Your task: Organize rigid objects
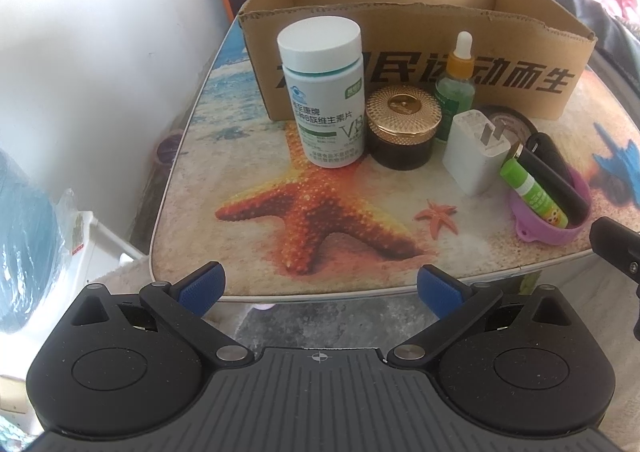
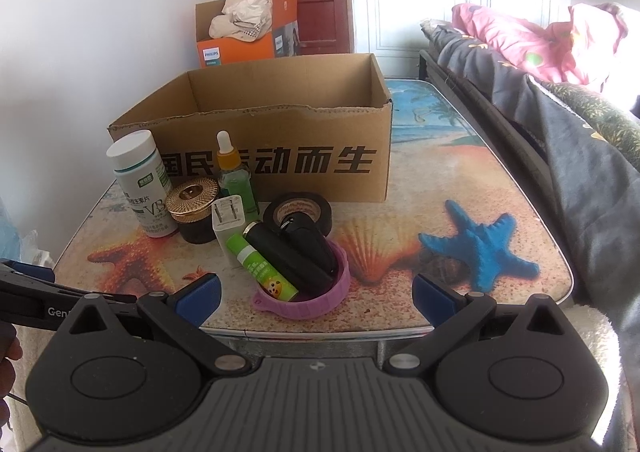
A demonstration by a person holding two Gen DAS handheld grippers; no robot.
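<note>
Flagging tip-over risk first: vitamin bottle [image 1: 322, 92], gold-lid jar [image 1: 402, 126], dropper bottle [image 1: 458, 86] and white charger [image 1: 476, 152] stand packed just beside each other in front of the empty cardboard box [image 1: 420, 52], so wide jaws reaching for one will likely knock its neighbour. Purple lid [image 2: 308, 292] holds loose tubes, could spill. Left gripper [image 1: 320, 288] and right gripper [image 2: 316, 292] both wide, empty, back at the table [image 2: 460, 192] edge; items ahead, well apart from jaws.
</note>
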